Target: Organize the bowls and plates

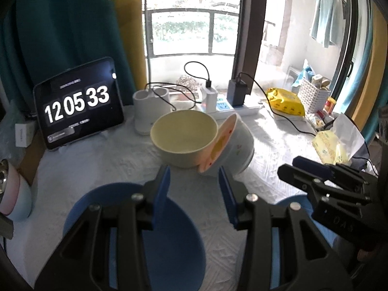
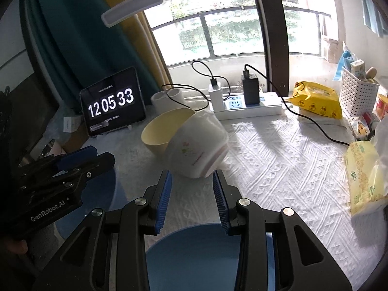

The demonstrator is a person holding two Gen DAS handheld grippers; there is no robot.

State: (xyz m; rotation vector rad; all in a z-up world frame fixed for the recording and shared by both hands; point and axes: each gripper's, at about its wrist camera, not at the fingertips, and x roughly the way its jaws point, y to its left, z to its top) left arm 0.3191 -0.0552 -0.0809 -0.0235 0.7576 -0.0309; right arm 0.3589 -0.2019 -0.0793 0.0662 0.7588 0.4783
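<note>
While both grippers are held low over the white textured cloth (image 2: pixel 278 160), nothing is gripped by either. The left gripper (image 1: pixel 194 195) is seen with its blue pads spread wide, above the far edge of a blue bowl (image 1: pixel 169 247) that sits directly beneath it on the cloth. The right gripper (image 2: pixel 192 200) is likewise kept wide apart, and a second blue dish (image 2: pixel 194 257) is seen below and between its arms; whether it is a plate or a bowl cannot be told.

Further back, near the middle of the table, a cream bowl (image 1: pixel 184 135) is set upright. A white bowl with a small floral print (image 2: pixel 197 145) is tipped on its side against the cream bowl's right flank, touching it, its pinkish inside (image 1: pixel 222 143) turned toward the left wrist camera and its base turned toward the right one.

Behind the bowls, a tablet clock (image 1: pixel 77 104) reading 12 05 33 is propped at the left, a white two-hole holder (image 1: pixel 151 108) is placed beside it, and a power strip (image 2: pixel 249 106) with chargers is laid along the window side. A yellow wipes packet (image 2: pixel 315 99) and a white basket (image 2: pixel 356 97) are found at the right.
</note>
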